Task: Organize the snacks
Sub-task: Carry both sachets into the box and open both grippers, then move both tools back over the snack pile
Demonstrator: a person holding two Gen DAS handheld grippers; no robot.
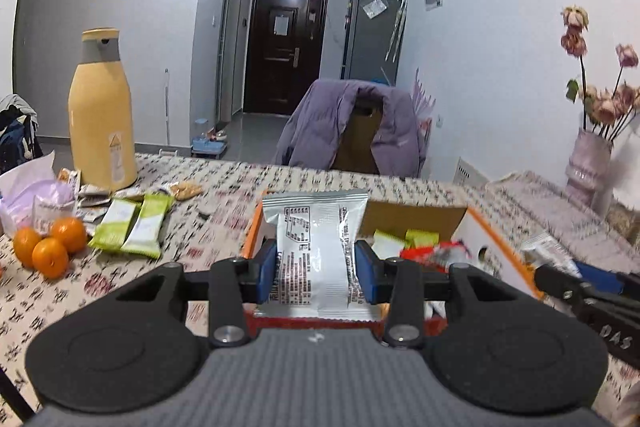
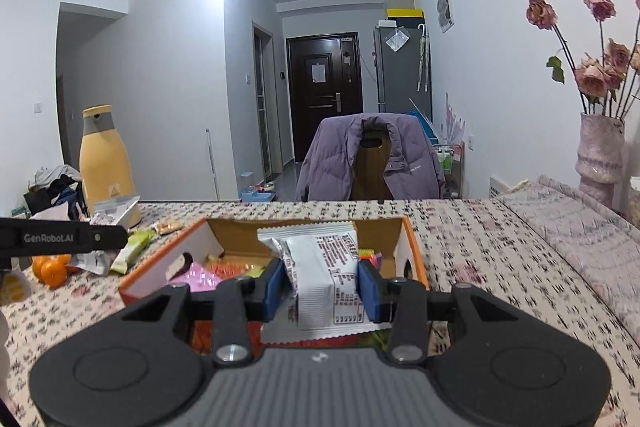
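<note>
My left gripper [image 1: 316,273] is shut on a silver snack packet [image 1: 316,227] held upright over the near edge of an orange-rimmed cardboard box [image 1: 500,239]. My right gripper [image 2: 320,285] is shut on a second silver snack packet [image 2: 324,267], which hangs above the same box [image 2: 416,259]. Inside the box lie green, red and pink packets [image 1: 420,239]. Each gripper shows in the other's view: the right one at the right edge [image 1: 560,275], the left one at the left edge [image 2: 116,237], both holding silver packets.
Two green packets [image 1: 128,227], three oranges [image 1: 50,243], loose wrappers and a white bag [image 1: 28,187] lie on the patterned tablecloth at left. A tall yellow flask [image 1: 102,115] stands behind them. A vase of dried roses [image 2: 600,155] is at right; a chair with a purple jacket [image 2: 372,155] stands beyond the table.
</note>
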